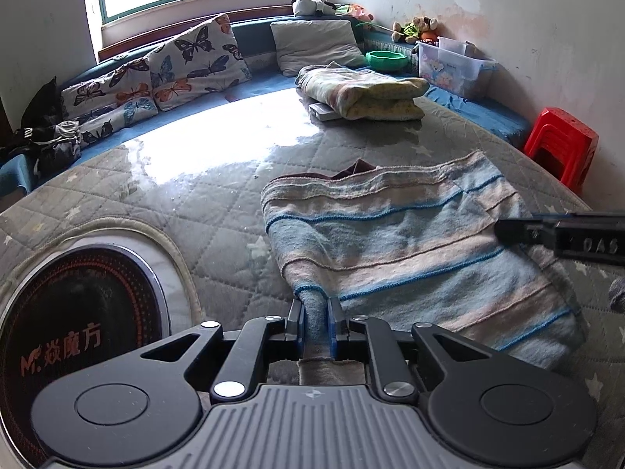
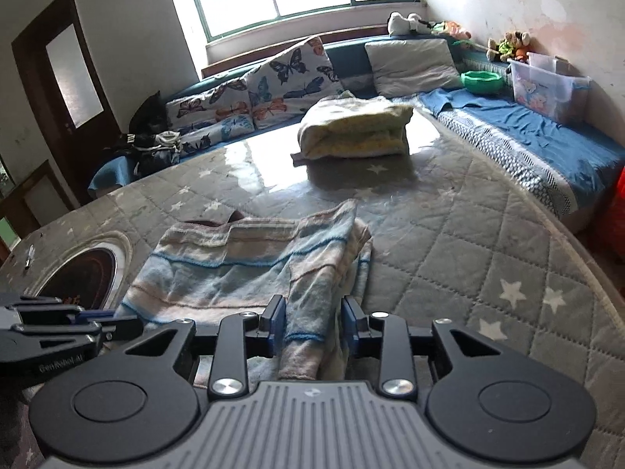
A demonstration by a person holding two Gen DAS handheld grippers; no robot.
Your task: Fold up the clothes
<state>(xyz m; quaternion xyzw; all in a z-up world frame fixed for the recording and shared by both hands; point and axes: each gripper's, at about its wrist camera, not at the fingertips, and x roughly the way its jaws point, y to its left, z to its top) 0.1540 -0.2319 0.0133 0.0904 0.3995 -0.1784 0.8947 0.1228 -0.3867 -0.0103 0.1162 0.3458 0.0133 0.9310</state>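
Observation:
A striped blue, pink and cream garment (image 1: 410,242) lies partly folded on the quilted grey table cover (image 1: 187,211). My left gripper (image 1: 315,312) is shut on its near left edge, a pinch of cloth between the pads. In the right wrist view the same garment (image 2: 250,269) lies ahead. My right gripper (image 2: 312,324) has its jaws part-way closed, with a fold of the garment's near right edge between them. The right gripper's finger (image 1: 562,234) reaches in from the right in the left wrist view, and the left gripper (image 2: 58,328) shows at the lower left in the right wrist view.
A folded yellow and cream blanket (image 1: 363,92) lies farther back on the table. A round black cooktop (image 1: 78,324) is set into the table at the left. Butterfly cushions (image 1: 187,62), a grey pillow (image 1: 316,45), a green bowl (image 1: 386,59), a clear box (image 1: 453,64) and a red stool (image 1: 560,142) surround it.

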